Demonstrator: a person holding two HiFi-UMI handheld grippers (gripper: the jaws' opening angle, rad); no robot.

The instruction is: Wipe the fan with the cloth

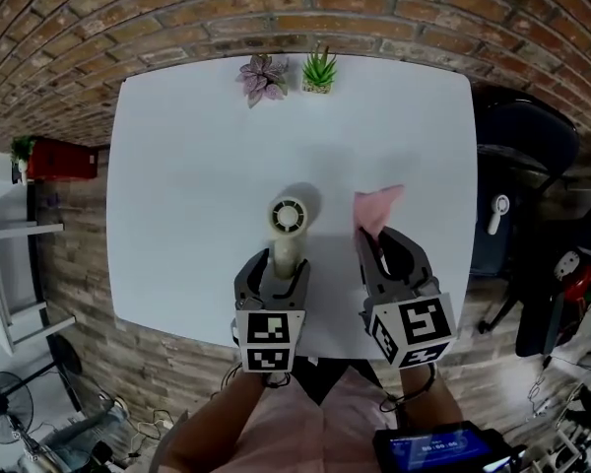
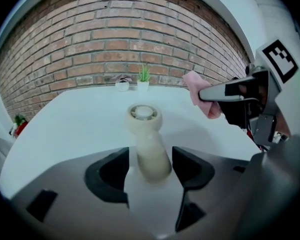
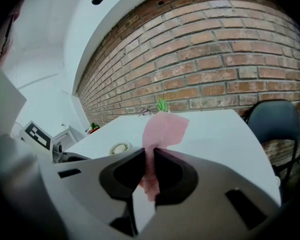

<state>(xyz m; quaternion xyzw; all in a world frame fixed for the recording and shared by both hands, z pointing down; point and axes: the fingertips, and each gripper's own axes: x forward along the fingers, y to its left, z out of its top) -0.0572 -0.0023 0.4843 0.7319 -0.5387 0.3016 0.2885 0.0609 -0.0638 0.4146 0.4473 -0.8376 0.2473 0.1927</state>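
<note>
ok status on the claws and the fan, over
Left claw open, astride fan, not gripping. Right claw shut on cloth. Fan on table, cloth off to its right. Plants at far edge, out of the way.

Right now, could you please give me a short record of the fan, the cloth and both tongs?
Fan: cream, on the white table
Left tongs: open, astride the fan's handle, not gripping
Right tongs: shut on the cloth, right of the fan
Cloth: pink, sticking up past the tongs
Plants: one purple, one green, at table's far edge
</note>
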